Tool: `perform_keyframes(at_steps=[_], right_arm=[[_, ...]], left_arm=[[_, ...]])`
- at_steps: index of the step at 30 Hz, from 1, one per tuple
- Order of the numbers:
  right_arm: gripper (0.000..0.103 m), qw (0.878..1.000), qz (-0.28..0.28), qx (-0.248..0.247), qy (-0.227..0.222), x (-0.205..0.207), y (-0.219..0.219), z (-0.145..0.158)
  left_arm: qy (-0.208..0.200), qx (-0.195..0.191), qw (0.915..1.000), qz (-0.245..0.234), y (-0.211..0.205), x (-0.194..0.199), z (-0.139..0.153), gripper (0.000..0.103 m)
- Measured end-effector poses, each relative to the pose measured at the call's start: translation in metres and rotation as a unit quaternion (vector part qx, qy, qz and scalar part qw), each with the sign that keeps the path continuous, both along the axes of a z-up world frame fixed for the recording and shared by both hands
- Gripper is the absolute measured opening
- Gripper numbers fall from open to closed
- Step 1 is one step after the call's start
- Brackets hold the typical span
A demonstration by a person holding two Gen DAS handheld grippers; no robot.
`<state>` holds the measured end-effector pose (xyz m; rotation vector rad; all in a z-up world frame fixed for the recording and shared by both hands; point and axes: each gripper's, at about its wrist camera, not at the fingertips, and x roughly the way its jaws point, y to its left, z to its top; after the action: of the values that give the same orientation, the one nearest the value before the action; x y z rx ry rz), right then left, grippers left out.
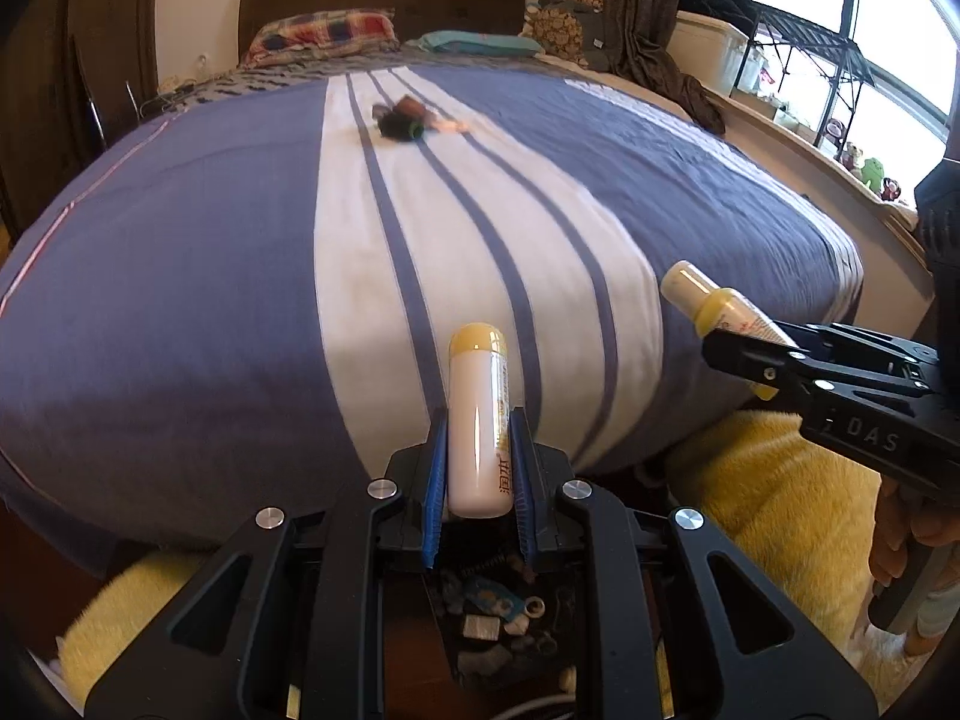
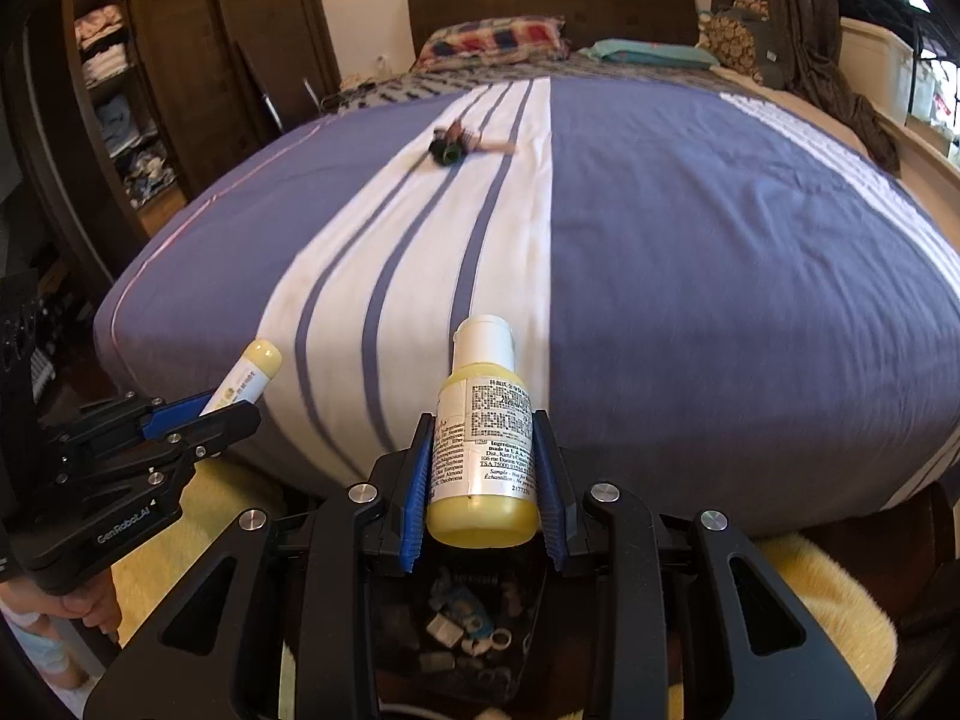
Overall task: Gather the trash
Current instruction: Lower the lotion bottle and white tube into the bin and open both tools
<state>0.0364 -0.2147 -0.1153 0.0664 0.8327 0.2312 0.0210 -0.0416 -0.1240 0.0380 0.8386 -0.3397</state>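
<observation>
— Yellow-capped white tube [image 1: 480, 420] is pinched between the blue pads of my left gripper [image 1: 478, 450], cap pointing out over the bed. What's in the other one?

— My right gripper [image 2: 483, 456] is clamped on a small yellow bottle [image 2: 483, 450] with a white cap and a printed label. So 2 pieces are off the bed and in hand.

— And what's left?

— I judge 1 small cluster: a dark clump of trash [image 1: 403, 119] far up the white stripes of the striped duvet [image 1: 180, 270], near the pillows. It's blurred, so I can't tell how many items it holds. No bin shows in either view, so both pieces are yet to be dropped.

— Room to move?

— Both grippers hang just off the foot edge of the bed, above a yellow fluffy rug [image 2: 828, 588]. The duvet between me and the clump is bare, and the 2 grippers sit apart, side by side.
</observation>
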Motion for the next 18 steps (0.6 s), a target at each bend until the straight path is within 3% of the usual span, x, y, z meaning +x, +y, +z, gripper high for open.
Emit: perform_keyframes(at_steps=[18], right_arm=[[0.032, 0.996, 0.019, 0.005, 0.09, -0.012, 0.011, -0.071]], left_arm=[[0.11, 0.013, 0.9938, -0.001, 0.004, -0.016, -0.091, 0.018]])
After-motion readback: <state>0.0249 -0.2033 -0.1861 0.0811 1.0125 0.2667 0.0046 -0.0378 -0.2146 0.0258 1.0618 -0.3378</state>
